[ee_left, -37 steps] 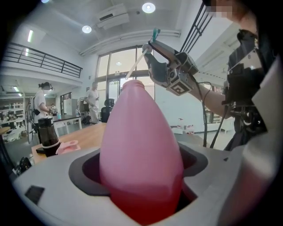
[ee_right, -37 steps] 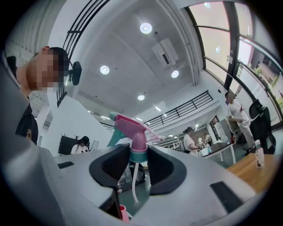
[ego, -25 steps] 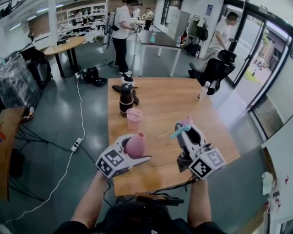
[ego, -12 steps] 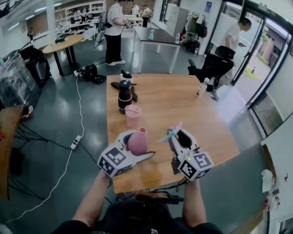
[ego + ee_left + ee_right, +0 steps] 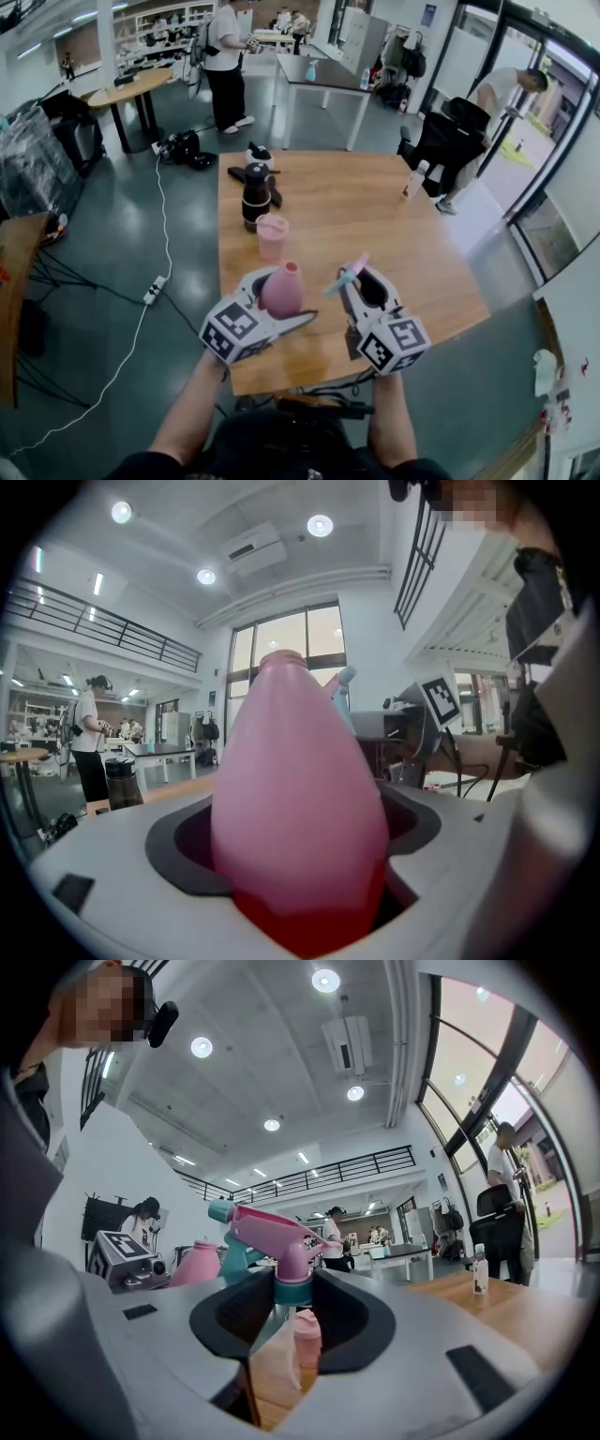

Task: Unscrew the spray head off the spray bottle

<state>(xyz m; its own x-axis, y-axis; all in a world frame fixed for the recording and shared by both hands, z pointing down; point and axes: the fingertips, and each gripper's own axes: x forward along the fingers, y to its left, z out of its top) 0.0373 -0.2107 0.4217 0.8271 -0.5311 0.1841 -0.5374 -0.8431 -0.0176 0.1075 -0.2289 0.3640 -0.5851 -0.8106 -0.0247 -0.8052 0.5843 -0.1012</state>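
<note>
A pink bottle [image 5: 283,289] with a bare neck stands upright in my left gripper [image 5: 279,307], which is shut on its body; it fills the left gripper view [image 5: 300,827]. My right gripper [image 5: 362,289] is shut on the pink spray head [image 5: 345,275] at its teal collar [image 5: 292,1288]. The teal trigger points toward the bottle. Head and bottle are apart, a short gap between them, both just above the near part of the wooden table [image 5: 394,234]. From the right gripper view the bottle [image 5: 197,1265] shows to the left of the spray head [image 5: 277,1232].
On the table beyond my grippers stand a pink cup [image 5: 273,234], a dark flask [image 5: 256,192] and, far right, a small white bottle [image 5: 413,178]. The table's near edge [image 5: 309,375] is right by my hands. People, tables and a black chair [image 5: 441,141] are farther off.
My right gripper has come down and a little toward me and the bottle with the spray head in it. The left gripper and bottle have stayed put. People behind have walked.
</note>
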